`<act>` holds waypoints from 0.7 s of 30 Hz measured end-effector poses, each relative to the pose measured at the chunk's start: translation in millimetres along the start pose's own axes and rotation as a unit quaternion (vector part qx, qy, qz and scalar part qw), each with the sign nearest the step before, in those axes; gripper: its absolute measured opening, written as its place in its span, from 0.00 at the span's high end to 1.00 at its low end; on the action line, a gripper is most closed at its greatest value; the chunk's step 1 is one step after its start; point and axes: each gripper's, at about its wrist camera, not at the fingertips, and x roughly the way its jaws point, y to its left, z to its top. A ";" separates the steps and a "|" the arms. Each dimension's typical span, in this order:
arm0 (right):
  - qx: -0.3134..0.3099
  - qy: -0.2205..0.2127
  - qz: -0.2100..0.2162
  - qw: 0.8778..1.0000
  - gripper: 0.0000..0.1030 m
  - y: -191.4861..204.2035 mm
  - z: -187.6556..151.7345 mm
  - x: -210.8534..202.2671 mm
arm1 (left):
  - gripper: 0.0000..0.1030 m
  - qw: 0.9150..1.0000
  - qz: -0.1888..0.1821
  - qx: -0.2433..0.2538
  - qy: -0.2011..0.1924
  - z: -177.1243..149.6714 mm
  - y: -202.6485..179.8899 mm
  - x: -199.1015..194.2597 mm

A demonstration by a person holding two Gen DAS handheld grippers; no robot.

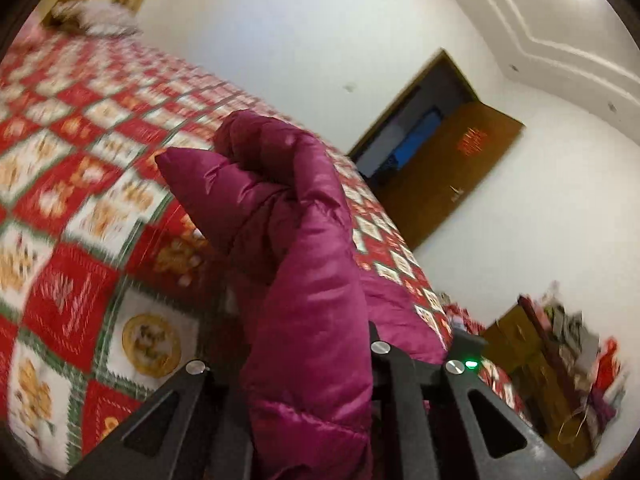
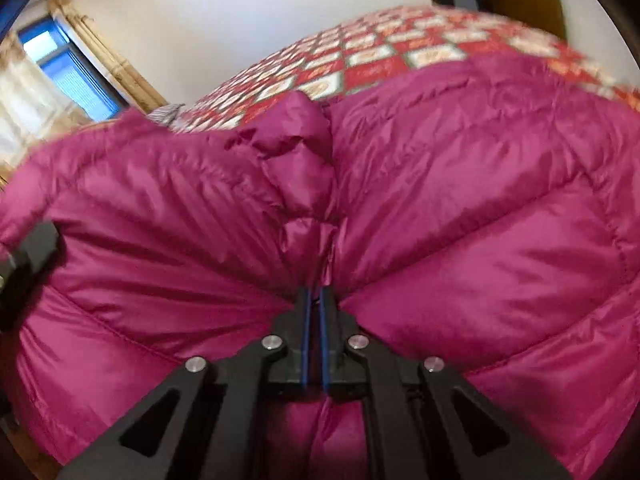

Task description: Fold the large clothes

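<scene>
A magenta quilted puffer jacket (image 2: 460,184) lies spread over a bed with a red, white and green patterned quilt (image 2: 360,60). My right gripper (image 2: 316,300) is shut on a fold of the jacket, its jaws pinched close with fabric bunching on both sides. In the left wrist view my left gripper (image 1: 304,364) is shut on a part of the jacket (image 1: 304,264) that rises between its fingers above the quilt (image 1: 72,208). The left gripper's black body shows at the left edge of the right wrist view (image 2: 24,272).
A pillow (image 1: 92,20) lies at the head of the bed. An open brown door (image 1: 452,172) is in the white wall beyond the bed. A cluttered wooden cabinet (image 1: 560,360) stands at the right. A window with curtains (image 2: 60,68) is at the left.
</scene>
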 end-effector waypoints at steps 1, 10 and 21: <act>0.006 0.007 0.014 1.000 0.95 5.6 -3.2 1.7 | 0.89 1.000 0.000 0.017 0.000 3.3 -5.8 -4.8; -0.002 0.064 0.121 0.991 0.93 55.9 -19.3 21.7 | 0.88 0.990 0.064 0.129 0.000 9.8 -22.9 -29.5; 0.010 -0.058 0.044 0.997 0.92 -20.6 14.0 -83.6 | 0.88 0.964 0.090 0.248 0.019 -17.2 -80.6 8.1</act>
